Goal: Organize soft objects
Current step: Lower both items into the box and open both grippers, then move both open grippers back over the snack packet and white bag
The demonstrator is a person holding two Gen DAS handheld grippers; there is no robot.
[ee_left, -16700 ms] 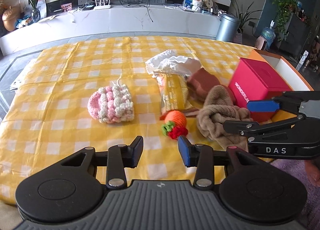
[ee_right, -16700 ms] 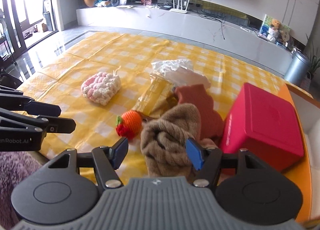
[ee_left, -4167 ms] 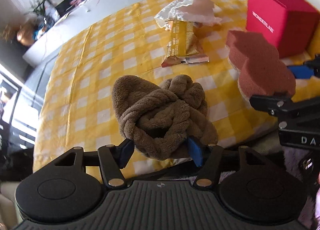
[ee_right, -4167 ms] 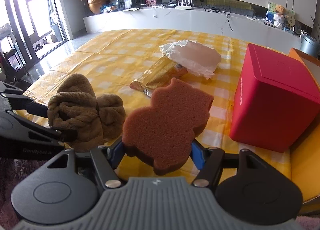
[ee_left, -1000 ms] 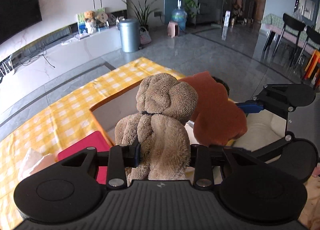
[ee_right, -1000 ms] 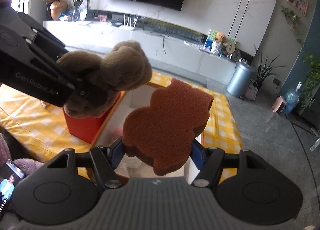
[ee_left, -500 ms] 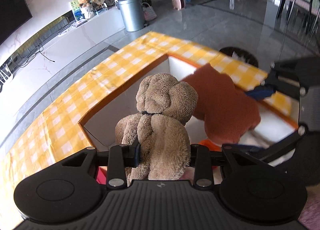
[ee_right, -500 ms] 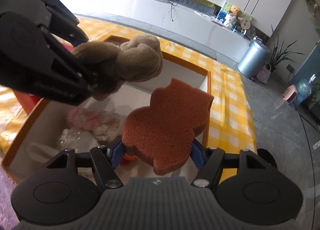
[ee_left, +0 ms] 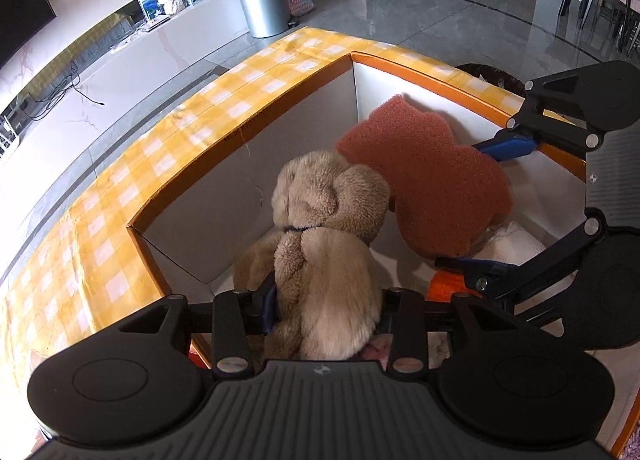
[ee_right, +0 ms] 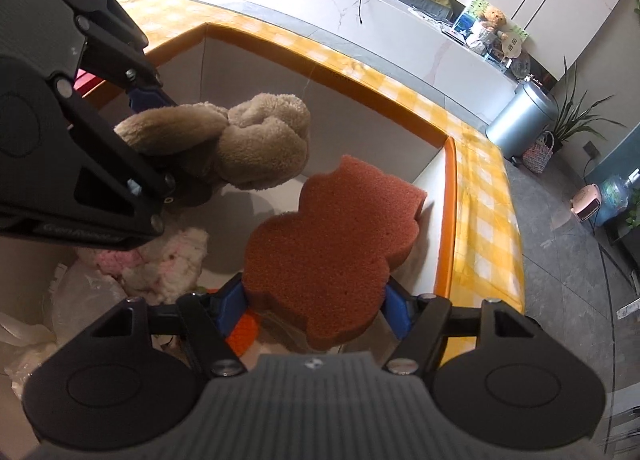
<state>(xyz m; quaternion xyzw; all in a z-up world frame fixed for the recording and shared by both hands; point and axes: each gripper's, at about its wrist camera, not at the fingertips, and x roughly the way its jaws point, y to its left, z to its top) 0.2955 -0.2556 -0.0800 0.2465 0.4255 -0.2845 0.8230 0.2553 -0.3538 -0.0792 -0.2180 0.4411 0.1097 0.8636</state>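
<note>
Knotted tan plush towel [ee_left: 328,260], fuzzy, bunched into thick loops, upright between the pads of the left claw [ee_left: 326,310], hanging over the open white-walled box with orange rim [ee_left: 248,128]; claw jaws just opened wider, towel still between them. Rust-brown sponge [ee_right: 332,248] with lobed, gourd-like outline, coarse-pored, flat face up and tilted, clamped at its lower lobe by the right claw [ee_right: 316,308], just beside the towel near the box's far corner. Down in the box: pink-and-white knitted pouch [ee_right: 164,260], bit of orange crochet [ee_right: 242,330], crumpled white plastic bag [ee_right: 80,296] lying on the bottom.
</note>
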